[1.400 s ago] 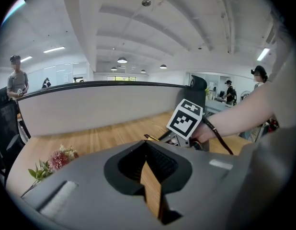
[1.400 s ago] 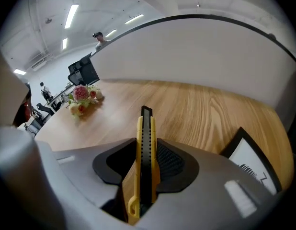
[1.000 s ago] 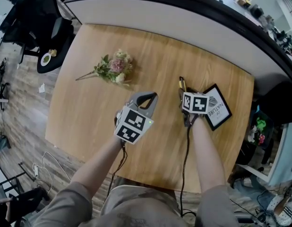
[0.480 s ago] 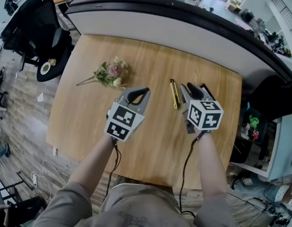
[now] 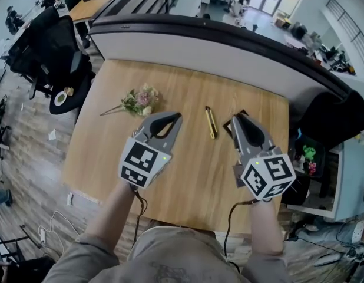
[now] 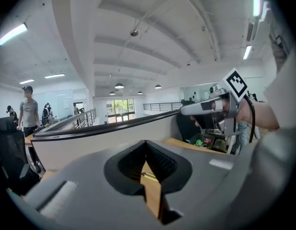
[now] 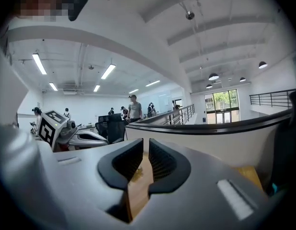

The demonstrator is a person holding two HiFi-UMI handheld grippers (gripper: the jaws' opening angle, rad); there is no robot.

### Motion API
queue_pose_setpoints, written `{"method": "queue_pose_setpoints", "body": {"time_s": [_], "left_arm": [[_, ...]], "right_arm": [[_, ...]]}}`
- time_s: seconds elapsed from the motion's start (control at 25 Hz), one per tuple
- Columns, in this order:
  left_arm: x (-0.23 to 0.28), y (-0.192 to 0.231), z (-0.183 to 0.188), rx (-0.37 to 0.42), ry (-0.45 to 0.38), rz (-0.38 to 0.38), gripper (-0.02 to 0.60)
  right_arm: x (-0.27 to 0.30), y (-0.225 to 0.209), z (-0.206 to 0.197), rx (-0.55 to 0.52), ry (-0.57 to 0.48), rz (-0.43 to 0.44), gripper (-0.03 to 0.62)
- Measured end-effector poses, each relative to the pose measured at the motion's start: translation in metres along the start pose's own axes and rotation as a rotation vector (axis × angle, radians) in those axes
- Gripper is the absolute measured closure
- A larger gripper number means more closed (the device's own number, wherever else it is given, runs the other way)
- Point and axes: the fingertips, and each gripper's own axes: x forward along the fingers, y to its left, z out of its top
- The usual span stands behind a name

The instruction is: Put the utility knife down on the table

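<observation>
Both empty: left tongs closed, right tongs just narrowed, ajar; utility knife, flowers on table.

The right claw hides most of the framed picture, the blade of the utility knife too small to tell.

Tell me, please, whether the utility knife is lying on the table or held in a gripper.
Lying on the table: the utility knife rests flat on the wooden table, with nothing touching it.

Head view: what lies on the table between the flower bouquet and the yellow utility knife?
Head view: only bare wooden table; the grey left gripper hovers above.
</observation>
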Motion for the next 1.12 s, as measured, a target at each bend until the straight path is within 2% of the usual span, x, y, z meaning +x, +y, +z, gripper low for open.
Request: {"method": "queue_pose_setpoints", "body": {"time_s": [0.28,0.48,0.84,1.04,1.12], "left_arm": [[-0.047,-0.026,0.034,0.042,-0.065,0.003,0.58],[-0.072,-0.045,0.036,0.093,-0.06,0.002,0.58],[-0.104,-0.079,0.014,0.0,-0.044,-0.021,0.58],[-0.11,-0.088,0.015,-0.081,-0.07,-0.039,0.58],[-0.109,-0.09,0.018,-0.072,-0.072,-0.038,0.58]], "right_arm": [[-0.061,0.027,0.023,-0.029,-0.076,0.002,0.572],[-0.09,0.041,0.017,-0.036,-0.084,0.007,0.583],[-0.125,0.067,-0.013,-0.035,-0.035,0.015,0.583],[-0.137,0.071,-0.018,-0.031,-0.031,0.006,0.583],[-0.139,0.072,-0.018,-0.019,-0.033,0.005,0.583]]}}
